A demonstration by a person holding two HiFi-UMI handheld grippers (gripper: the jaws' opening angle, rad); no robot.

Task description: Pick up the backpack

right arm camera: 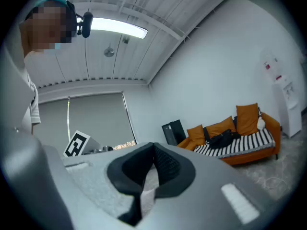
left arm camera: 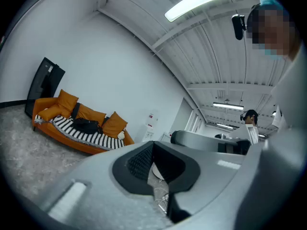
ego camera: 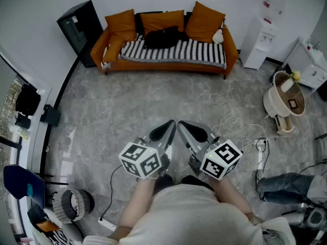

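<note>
The black backpack [ego camera: 162, 36] lies on the striped blanket of the orange sofa [ego camera: 230, 50] at the far wall, between orange cushions. It also shows small in the left gripper view, backpack [left arm camera: 86, 125], and in the right gripper view, backpack [right arm camera: 221, 139]. My left gripper [ego camera: 168, 125] and right gripper [ego camera: 185, 125] are held side by side close to my body, far from the sofa, pointing level. Both are shut with nothing between the jaws: left gripper [left arm camera: 153, 143], right gripper [right arm camera: 153, 145].
A black cabinet [ego camera: 79, 32] stands left of the sofa, a white water dispenser [ego camera: 260, 42] right of it. White cables [ego camera: 230, 121] and a power strip [ego camera: 259, 154] lie on the grey floor at right, near a round cream stand [ego camera: 285, 101]. Someone's jeans-clad legs [ego camera: 286, 185] are at lower right.
</note>
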